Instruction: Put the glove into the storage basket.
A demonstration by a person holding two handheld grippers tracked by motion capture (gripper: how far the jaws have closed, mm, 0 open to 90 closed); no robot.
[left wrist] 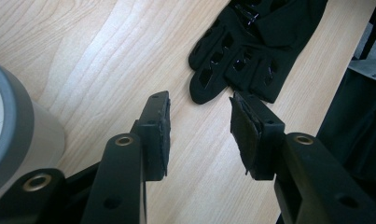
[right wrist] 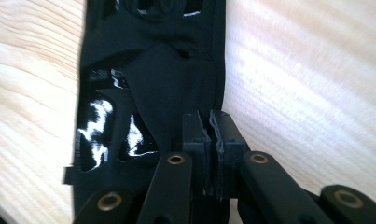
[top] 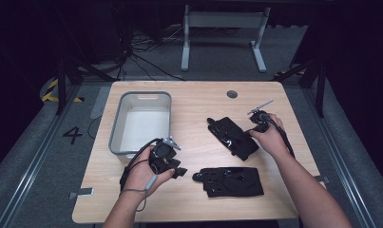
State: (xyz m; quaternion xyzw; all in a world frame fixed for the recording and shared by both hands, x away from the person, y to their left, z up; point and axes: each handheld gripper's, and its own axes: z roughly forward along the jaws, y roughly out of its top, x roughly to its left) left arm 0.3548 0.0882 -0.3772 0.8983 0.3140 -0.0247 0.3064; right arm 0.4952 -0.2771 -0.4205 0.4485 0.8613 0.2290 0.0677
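Two black gloves lie on the wooden table (top: 198,102). The nearer glove (top: 232,180) lies flat by the front edge, fingers pointing left. My left gripper (top: 182,171) hovers just left of those fingers, open and holding nothing. In the left gripper view the glove's fingertips (left wrist: 251,51) lie just beyond the open left gripper (left wrist: 199,126). The farther glove (top: 232,137) lies slanted at mid-table. My right gripper (top: 252,133) is at its right edge. In the right gripper view the right gripper (right wrist: 208,123) is shut on the edge of that glove (right wrist: 167,79).
A grey plastic bin (top: 115,128) stands at the left of the table, just behind my left hand; its rim (left wrist: 17,116) is close to the left jaw. A round cable hole (top: 232,94) sits near the table's back edge.
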